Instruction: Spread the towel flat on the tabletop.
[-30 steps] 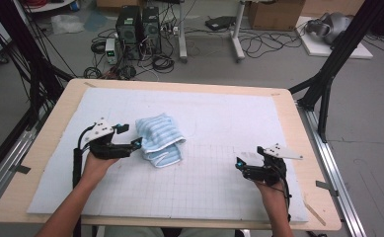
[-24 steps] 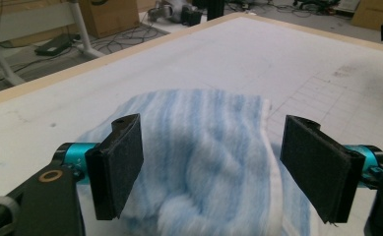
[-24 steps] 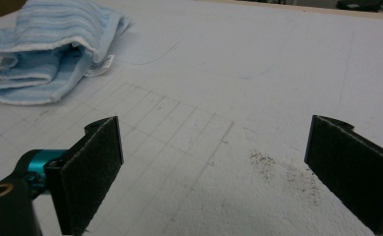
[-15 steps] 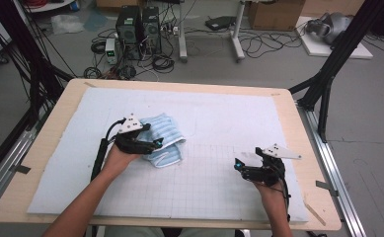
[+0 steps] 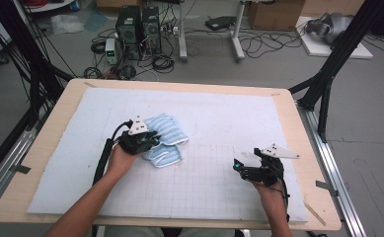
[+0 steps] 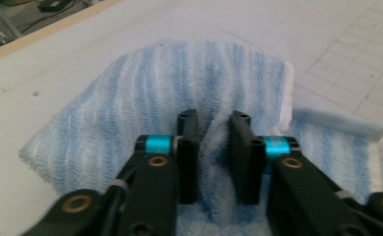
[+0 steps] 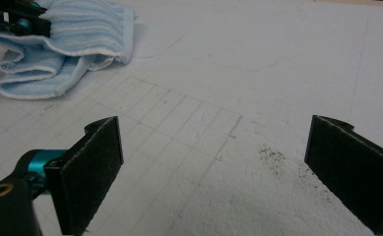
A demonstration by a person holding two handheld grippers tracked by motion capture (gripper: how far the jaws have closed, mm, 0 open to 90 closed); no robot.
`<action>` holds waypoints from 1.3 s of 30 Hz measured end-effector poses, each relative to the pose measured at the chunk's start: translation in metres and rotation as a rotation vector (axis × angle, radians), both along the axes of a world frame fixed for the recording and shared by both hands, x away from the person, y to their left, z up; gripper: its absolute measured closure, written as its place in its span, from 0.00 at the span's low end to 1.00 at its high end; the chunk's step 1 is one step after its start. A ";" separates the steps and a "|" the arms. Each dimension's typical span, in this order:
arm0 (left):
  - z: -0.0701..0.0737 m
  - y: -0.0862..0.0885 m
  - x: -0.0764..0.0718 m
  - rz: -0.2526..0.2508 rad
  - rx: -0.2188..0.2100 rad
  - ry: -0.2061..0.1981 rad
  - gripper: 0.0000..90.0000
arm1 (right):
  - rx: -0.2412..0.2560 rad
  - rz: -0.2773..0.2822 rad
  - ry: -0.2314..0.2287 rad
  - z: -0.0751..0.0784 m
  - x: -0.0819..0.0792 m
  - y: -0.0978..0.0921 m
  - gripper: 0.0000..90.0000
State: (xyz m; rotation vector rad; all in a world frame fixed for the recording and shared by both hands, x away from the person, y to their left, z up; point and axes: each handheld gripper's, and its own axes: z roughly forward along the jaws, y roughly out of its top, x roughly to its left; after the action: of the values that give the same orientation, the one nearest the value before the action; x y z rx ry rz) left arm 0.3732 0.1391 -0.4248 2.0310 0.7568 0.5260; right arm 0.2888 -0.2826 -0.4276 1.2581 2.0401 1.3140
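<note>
My left gripper (image 5: 147, 142) sits on the blue striped towel (image 5: 166, 138), left of centre in the high view, its jaws closed narrow on a raised ridge of the cloth. A second ago that gripper lay on the white mat (image 5: 219, 118) to the left of the towel, clear of it; half a second ago it had reached the near edge; now it is over the bundle and pinching. In the left gripper view, the fold of towel (image 6: 217, 162) stands up between the two black pads (image 6: 186, 157), with the rest of the cloth spread beyond toward the top of the frame and a rolled hem at centre right. My right gripper (image 5: 243, 170) rests low on the mat at the lower right of the high view, where it was a second ago, jaws wide and holding nothing; its own view shows the towel (image 7: 61, 44) far off at upper left. With a grip taken, I judge the towel is ready to be lifted or pulled open, though one pinch on a crumpled ridge may gather several layers.
</note>
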 end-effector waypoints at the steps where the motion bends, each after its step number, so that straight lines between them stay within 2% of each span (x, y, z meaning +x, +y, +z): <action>1: 0.003 0.002 -0.001 -0.003 -0.038 -0.007 0.92 | -0.002 0.000 0.000 0.000 0.000 0.000 0.07; 2: 0.003 0.002 -0.001 -0.003 -0.038 -0.007 0.93 | -0.001 0.001 0.002 0.000 0.000 0.000 0.07; 3: 0.005 0.004 -0.001 -0.005 -0.065 -0.005 0.94 | 0.001 0.002 0.003 -0.001 0.001 0.001 0.07; 4: 0.008 0.010 -0.001 0.000 -0.137 0.008 0.94 | 0.003 0.002 0.008 -0.001 0.001 0.001 0.07; 5: 0.008 0.010 -0.001 0.000 -0.137 0.008 0.94 | 0.004 0.004 0.014 -0.001 0.001 0.001 0.07; 7: 0.013 0.017 -0.001 0.007 -0.221 0.015 0.95 | 0.003 0.006 0.018 -0.001 0.002 0.002 0.07; 8: 0.018 0.024 -0.001 0.018 -0.290 0.012 0.95 | 0.000 0.011 0.017 -0.002 0.002 0.003 0.07; 9: 0.018 0.024 -0.001 0.018 -0.290 0.012 0.95 | 0.000 0.014 0.020 -0.002 0.003 0.004 0.07; 11: 0.024 0.036 -0.003 0.031 -0.343 0.007 0.95 | 0.000 0.021 0.024 -0.002 0.004 0.007 0.07; 12: 0.024 0.036 -0.003 0.031 -0.343 0.007 0.95 | -0.001 0.024 0.022 -0.001 0.004 0.009 0.07; 17: 0.032 0.060 -0.006 0.080 -0.387 -0.012 0.95 | -0.015 0.057 0.021 -0.001 0.007 0.022 0.07; 21: 0.032 0.076 -0.010 0.112 -0.401 -0.013 0.95 | -0.023 0.093 0.033 -0.001 0.011 0.035 0.07; 25: 0.026 0.094 -0.015 0.163 -0.416 -0.018 0.95 | -0.032 0.128 0.038 0.000 0.016 0.050 0.07; 28: 0.015 0.111 -0.017 0.216 -0.432 -0.002 0.95 | -0.048 0.154 0.046 0.000 0.021 0.064 0.07; 29: 0.015 0.111 -0.017 0.216 -0.432 -0.002 0.95 | -0.045 0.167 0.047 0.001 0.023 0.068 0.07; 31: 0.009 0.118 -0.019 0.236 -0.428 0.002 0.95 | -0.032 0.195 0.075 0.001 0.028 0.080 0.07; 33: 0.006 0.127 -0.019 0.262 -0.420 0.010 0.95 | -0.053 0.224 0.092 0.000 0.034 0.094 0.07; 37: 0.006 0.131 -0.019 0.271 -0.426 -0.003 0.95 | -0.065 0.291 0.118 -0.005 0.048 0.120 0.07; 39: 0.006 0.132 -0.019 0.273 -0.425 -0.005 0.94 | -0.075 0.295 0.121 -0.006 0.051 0.126 0.07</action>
State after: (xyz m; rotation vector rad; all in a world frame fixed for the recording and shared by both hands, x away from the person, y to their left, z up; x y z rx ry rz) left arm 0.3537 0.2714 -0.4186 1.5434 1.0538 0.4758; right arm 0.3394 -0.1567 -0.4332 1.0561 2.4107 1.2968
